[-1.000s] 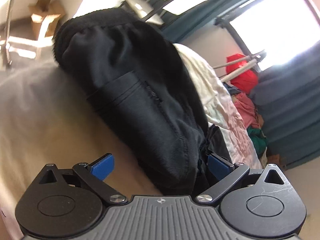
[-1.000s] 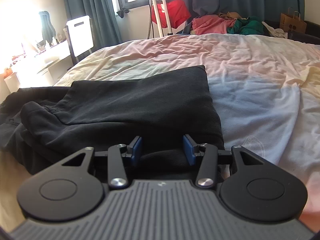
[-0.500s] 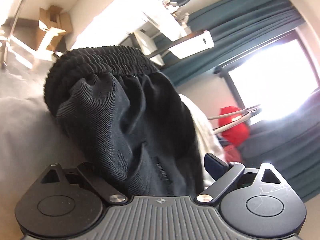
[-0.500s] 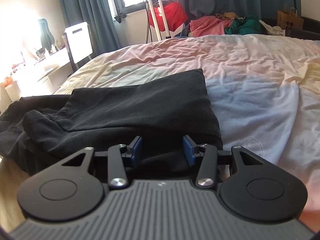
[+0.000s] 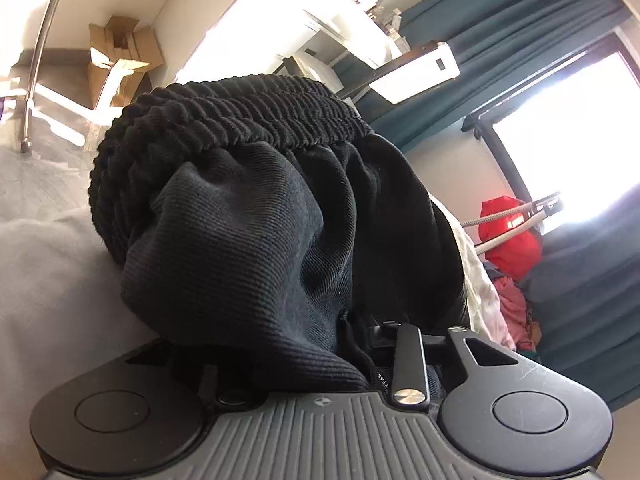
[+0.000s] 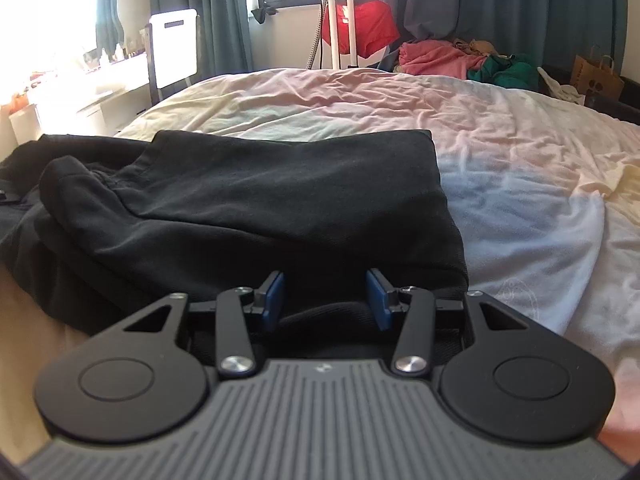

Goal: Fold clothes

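Note:
Black trousers (image 6: pixel 280 192) lie folded across the bed sheet (image 6: pixel 500 152), one leg end squared off toward the middle of the bed. In the left wrist view their ribbed elastic waistband (image 5: pixel 224 116) rises close ahead. My left gripper (image 5: pixel 288 344) is closing, and bunched cloth of the trousers (image 5: pixel 260 220) fills the space between its jaws and hides the pads. My right gripper (image 6: pixel 327 300) rests over the near hem. Its blue pads (image 6: pixel 276 300) stand apart, with fabric lying between them untouched.
A heap of pink and green clothes (image 6: pixel 452 56) sits past the far edge of the bed, beside a red garment (image 6: pixel 360 24) on a stand and a paper bag (image 6: pixel 596 76). Cardboard boxes (image 5: pixel 120 60) stand on the floor. A white desk (image 6: pixel 100 80) is at the left.
My left gripper pushed forward into the trousers below the waistband and its jaws swung in from wide open onto the cloth. The right gripper tilted slightly, its pads unchanged.

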The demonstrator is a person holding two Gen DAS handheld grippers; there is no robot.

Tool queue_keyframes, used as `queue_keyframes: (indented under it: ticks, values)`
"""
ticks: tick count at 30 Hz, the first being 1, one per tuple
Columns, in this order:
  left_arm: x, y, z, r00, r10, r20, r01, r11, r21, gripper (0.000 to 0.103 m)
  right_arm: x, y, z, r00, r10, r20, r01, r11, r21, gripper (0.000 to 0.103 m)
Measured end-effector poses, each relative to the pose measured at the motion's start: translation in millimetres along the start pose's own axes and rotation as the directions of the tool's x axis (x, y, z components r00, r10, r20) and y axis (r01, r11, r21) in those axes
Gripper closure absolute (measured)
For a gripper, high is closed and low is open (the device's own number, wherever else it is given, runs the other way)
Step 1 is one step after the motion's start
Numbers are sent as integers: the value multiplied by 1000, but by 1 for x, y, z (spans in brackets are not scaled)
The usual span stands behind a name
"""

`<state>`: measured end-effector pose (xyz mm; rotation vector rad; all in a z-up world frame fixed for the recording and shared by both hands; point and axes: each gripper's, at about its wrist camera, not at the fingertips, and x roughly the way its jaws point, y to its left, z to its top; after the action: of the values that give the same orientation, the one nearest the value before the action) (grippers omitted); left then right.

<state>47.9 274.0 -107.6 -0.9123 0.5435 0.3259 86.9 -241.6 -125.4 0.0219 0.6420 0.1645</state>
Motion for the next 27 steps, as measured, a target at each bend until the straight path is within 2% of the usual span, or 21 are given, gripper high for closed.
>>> queue_keyframes:
  ticks: [4, 7, 9, 12, 15, 18, 20, 22, 27]
  values:
    - [-13, -37, -2, 998, 36, 55, -44, 987, 153, 85, -1, -1, 2, 1000, 4, -7, -4, 1000, 17, 56]
    - [-22, -85, -7, 990, 70, 122, -103, 950, 294, 87, -8, -7, 9, 1000, 22, -11, -21, 998, 59, 56]
    - [-31, -121, -18, 979, 95, 178, -158, 909, 384, 87, -16, -12, 13, 1000, 21, -12, -19, 996, 92, 56]
    - [-47, -181, -49, 956, 94, 279, -234, 816, 528, 87, -29, -21, 18, 1000, 16, -3, -15, 991, 133, 56]
    - [-59, -242, -87, 926, 32, 377, -289, 705, 648, 88, -44, -36, 23, 1000, -5, 23, 1, 985, 172, 56]
    - [-70, -304, -159, 887, -95, 451, -332, 548, 768, 88, -62, -62, 33, 996, -42, 77, 22, 970, 243, 56]
    - [-75, -332, -209, 870, -187, 456, -338, 447, 828, 88, -73, -83, 38, 992, -63, 110, 26, 950, 311, 56]
    - [-75, -352, -261, 860, -264, 437, -336, 351, 874, 88, -79, -103, 39, 987, -93, 131, 38, 928, 372, 55]
    - [-37, -362, -389, 903, -300, 307, -284, 121, 951, 87, -92, -153, 37, 971, -177, 161, 71, 854, 515, 55]
